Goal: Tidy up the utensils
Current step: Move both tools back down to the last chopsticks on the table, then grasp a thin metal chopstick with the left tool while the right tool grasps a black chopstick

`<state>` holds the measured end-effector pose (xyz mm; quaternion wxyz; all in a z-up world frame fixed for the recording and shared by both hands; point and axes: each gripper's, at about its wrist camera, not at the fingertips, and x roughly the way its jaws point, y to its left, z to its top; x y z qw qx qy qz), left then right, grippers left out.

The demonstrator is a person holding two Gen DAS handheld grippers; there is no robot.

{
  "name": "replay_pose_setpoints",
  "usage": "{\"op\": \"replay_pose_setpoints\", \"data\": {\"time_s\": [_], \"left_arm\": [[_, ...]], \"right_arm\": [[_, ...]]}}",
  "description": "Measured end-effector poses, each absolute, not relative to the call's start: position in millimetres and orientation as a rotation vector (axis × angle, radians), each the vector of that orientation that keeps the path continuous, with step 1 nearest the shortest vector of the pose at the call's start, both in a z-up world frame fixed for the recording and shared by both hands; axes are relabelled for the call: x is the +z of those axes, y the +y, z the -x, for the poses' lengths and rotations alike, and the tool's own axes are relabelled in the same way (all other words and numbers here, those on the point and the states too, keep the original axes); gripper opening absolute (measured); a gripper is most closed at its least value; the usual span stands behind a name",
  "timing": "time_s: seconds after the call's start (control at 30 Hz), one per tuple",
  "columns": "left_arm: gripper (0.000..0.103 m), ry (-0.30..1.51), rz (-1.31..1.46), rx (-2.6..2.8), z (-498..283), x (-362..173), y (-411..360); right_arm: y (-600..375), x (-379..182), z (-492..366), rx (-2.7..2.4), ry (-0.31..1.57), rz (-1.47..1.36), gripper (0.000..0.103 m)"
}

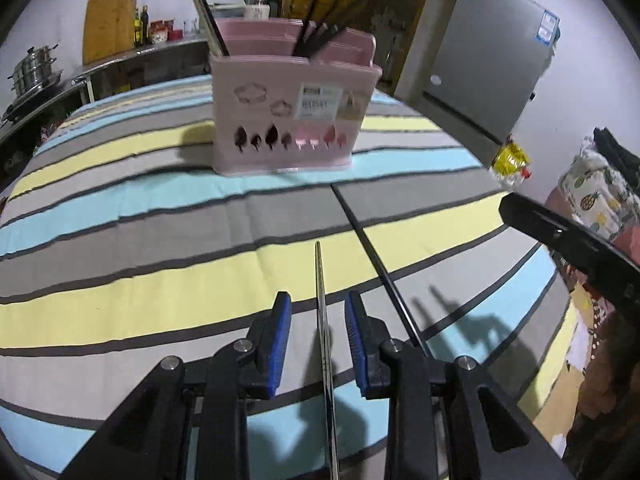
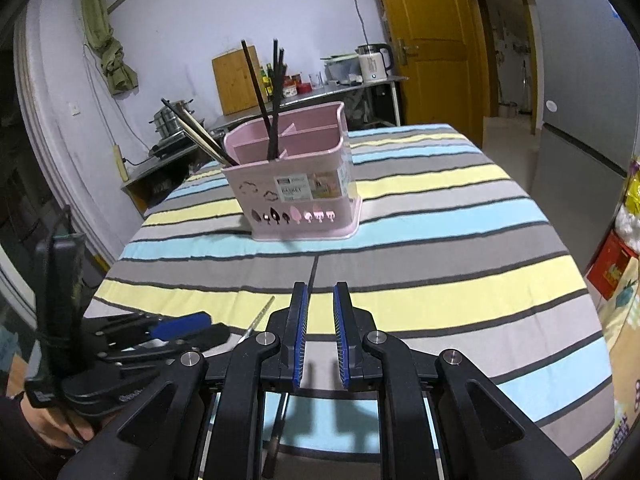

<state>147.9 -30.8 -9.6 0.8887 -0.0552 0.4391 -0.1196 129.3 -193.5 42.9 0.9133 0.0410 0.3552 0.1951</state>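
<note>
Between the blue pads of the left gripper a thin metal chopstick lies on the striped tablecloth, running lengthwise through the gap; the jaws stand partly apart and daylight shows on both sides of the stick, so nothing is clamped. Its near end is cut off by the bottom edge of the left wrist view. Just to its right a black chopstick lies slanting on the cloth, its lower end hidden under the gripper's right finger. The right gripper hangs over the cloth with its jaws a narrow way apart and bare cloth showing between them; the black chopstick's far part shows ahead of that gap, while the rest is hidden behind the fingers. In the right wrist view the left gripper appears at lower left, partly masked by a black upright bar, with the metal chopstick's tip poking out beside it. Farther back, at mid-table, stands a pink plastic utensil basket with inner dividers; black chopsticks lean in one compartment and paler ones slant out of its left corner. Behind, somewhat blurred, are a steel counter with a white kettle, a yellow door and a grey fridge.
</note>
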Motion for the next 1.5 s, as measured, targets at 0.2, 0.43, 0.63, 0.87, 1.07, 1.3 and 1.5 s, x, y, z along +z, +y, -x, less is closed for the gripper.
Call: {"op": "replay_pose_setpoints", "data": {"time_s": [0.2,0.43,0.63,0.87,1.07,1.3,1.5], "left_arm": [[0.028,0.953,0.086,-0.229,-164.7,-25.9,-38.8],[0.011,0.941,0.089,-0.189,-165.4,-27.8,-28.0],[0.011,0.935,0.126,-0.150,-162.5,-27.9,-8.4],[0.011,0.935,0.145,-0.115,-168.7,-29.6,9.0],[0.011,0.945,0.160,-0.111,-179.6,-29.9,17.0],[0.011,0.973,0.075,-0.101,-191.5,-27.7,6.5],[0.008,0.995,0.045,-0.100,-202.7,-27.2,1.9]], "right_arm": [[-194.6,31.9,-135.8,0.401,0.761,-0.095,0.013],[-187.5,19.3,-145.1,0.418,0.801,-0.090,0.013],[-167.5,4.2,-156.1,0.453,0.855,-0.058,0.013],[-146.2,-13.3,-178.5,0.456,0.914,-0.019,0.013],[-131.8,-24.2,-194.7,0.434,0.953,0.027,0.013],[-118.2,-23.6,-202.2,0.406,0.969,0.098,0.013],[-119.7,-22.3,-208.2,0.419,0.987,0.091,0.007]]}}
